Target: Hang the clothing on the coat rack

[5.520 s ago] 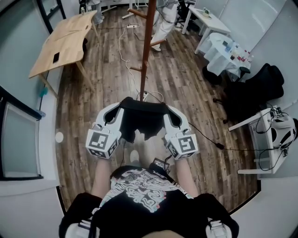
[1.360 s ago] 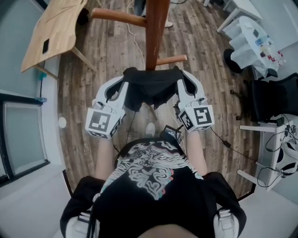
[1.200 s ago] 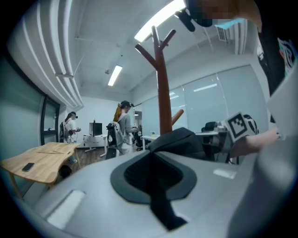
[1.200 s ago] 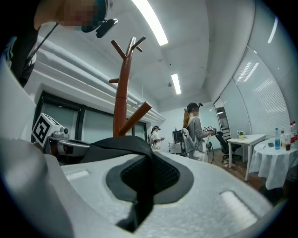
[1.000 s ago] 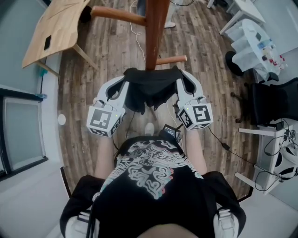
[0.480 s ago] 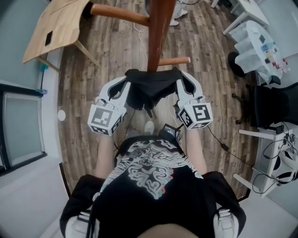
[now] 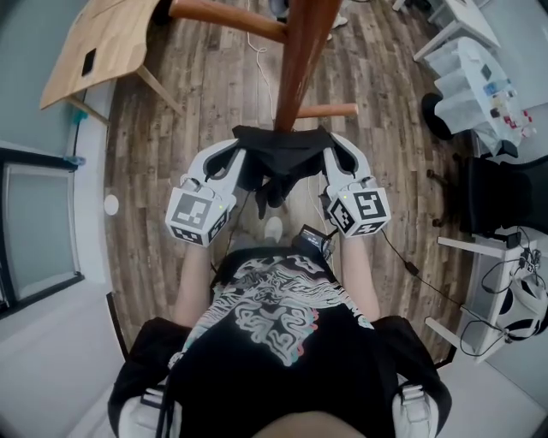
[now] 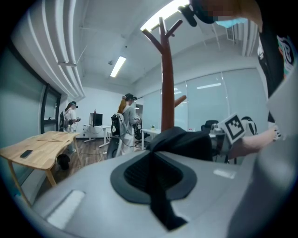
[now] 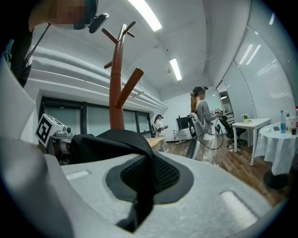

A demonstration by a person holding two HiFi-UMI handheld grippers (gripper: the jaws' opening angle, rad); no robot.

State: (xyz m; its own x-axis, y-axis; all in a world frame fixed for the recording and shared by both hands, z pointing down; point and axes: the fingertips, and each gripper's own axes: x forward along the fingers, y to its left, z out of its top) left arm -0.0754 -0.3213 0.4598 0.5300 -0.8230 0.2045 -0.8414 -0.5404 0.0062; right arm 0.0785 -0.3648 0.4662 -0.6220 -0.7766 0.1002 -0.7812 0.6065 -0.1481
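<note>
A black garment (image 7: pixel 279 156) hangs stretched between my two grippers, just in front of the brown wooden coat rack pole (image 7: pixel 300 60). My left gripper (image 7: pixel 242 154) is shut on the garment's left edge, and my right gripper (image 7: pixel 328 147) is shut on its right edge. A short peg (image 7: pixel 330 109) sticks out to the right just beyond the cloth, and a longer peg (image 7: pixel 231 10) points left higher up. In the left gripper view, black cloth (image 8: pixel 186 142) runs out from the closed pads (image 8: pixel 132 174), with the pole (image 8: pixel 166 83) behind. The right gripper view shows the same grip on the cloth (image 9: pixel 107 139).
A wooden table (image 7: pixel 94 43) stands at the far left. At the right are white tables (image 7: pixel 467 77) and a black chair (image 7: pixel 505 192). Cables (image 7: pixel 265 68) trail over the wooden floor near the rack's base. People (image 9: pixel 202 123) stand in the background.
I have walked up to the rack, so the pole now rises right behind the garment. The grippers have drawn slightly closer together and the cloth sags in a bunch between them.
</note>
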